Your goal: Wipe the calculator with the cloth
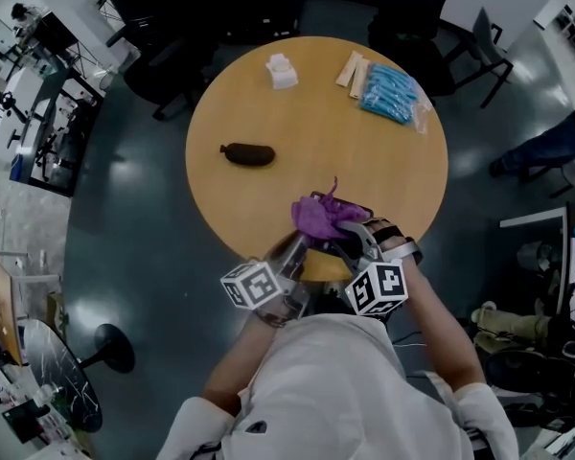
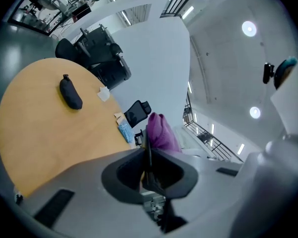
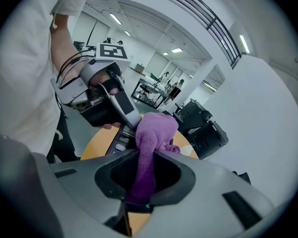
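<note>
The purple cloth (image 1: 319, 218) is bunched over the dark calculator (image 1: 353, 208), above the near edge of the round wooden table (image 1: 268, 113). In the left gripper view, my left gripper (image 2: 148, 156) is shut on the calculator's thin dark edge (image 2: 149, 148), with the cloth (image 2: 160, 132) just beyond it. My right gripper (image 3: 144, 163) is shut on the cloth (image 3: 150, 143), which presses against the calculator's keys (image 3: 118, 143). That view also shows the left gripper's body (image 3: 97, 95) beside the calculator. The two marker cubes (image 1: 254, 285) (image 1: 377, 288) are close together in front of the person's chest.
A black pouch (image 1: 247, 154) lies at the table's left middle. At the far side lie a small white object (image 1: 282, 71), pale flat packets (image 1: 353, 69) and a blue packet (image 1: 390, 94). Dark office chairs (image 1: 172, 65) stand behind the table.
</note>
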